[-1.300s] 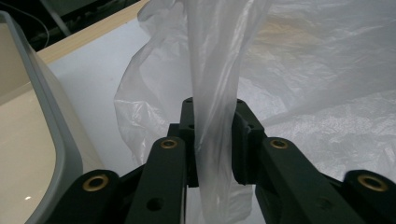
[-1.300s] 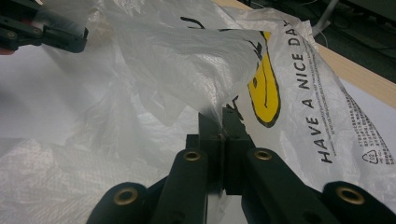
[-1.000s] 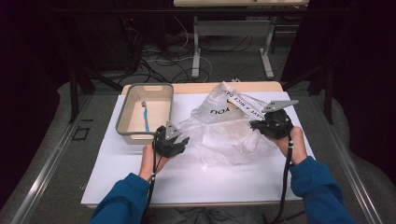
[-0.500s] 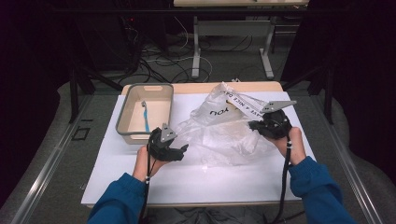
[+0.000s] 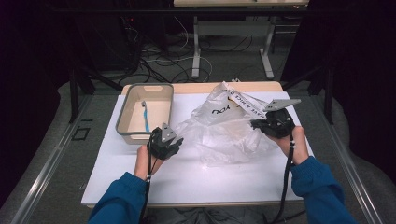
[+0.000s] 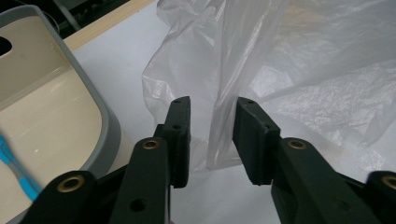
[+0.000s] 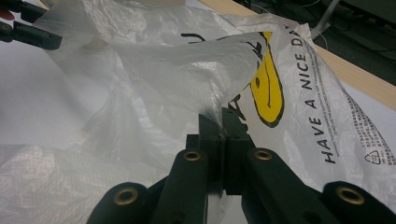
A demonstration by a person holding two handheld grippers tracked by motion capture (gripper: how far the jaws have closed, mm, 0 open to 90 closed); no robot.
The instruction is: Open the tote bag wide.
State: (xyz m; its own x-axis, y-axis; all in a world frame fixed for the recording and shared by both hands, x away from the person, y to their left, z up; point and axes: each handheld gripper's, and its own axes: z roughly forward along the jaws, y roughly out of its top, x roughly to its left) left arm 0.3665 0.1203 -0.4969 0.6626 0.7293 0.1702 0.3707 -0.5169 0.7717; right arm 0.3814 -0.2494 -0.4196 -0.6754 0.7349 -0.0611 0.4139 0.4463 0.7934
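Thin translucent plastic is the material in hand: a bag (image 5: 229, 128) lies crumpled across the middle and right of the white counter (image 5: 196, 182), its printed side up.

Nearest the person, the left gripper (image 5: 169, 142) sits at the bag's left edge, beside the near corner of the tray (image 5: 122, 127). Its jaws stand apart with a fold of the bag (image 6: 224, 93) hanging between them; they have just been closing, but the pads do not yet press on the film. The likely purpose is to catch this free layer so the bag's mouth can be pulled apart.

At the right, the right gripper (image 7: 223, 122) is pressed together on the bag's edge near the yellow face print (image 7: 267, 93), pinching the film and holding it raised off the counter. That hold appears to anchor one side while the left gripper seeks the other.

Farther off, the tray stands on the counter's left, clear of the bag, with a blue toothbrush (image 5: 145, 116) lying inside. Its position within the left gripper's reach suggests the toothbrush is meant for the bag once opened.
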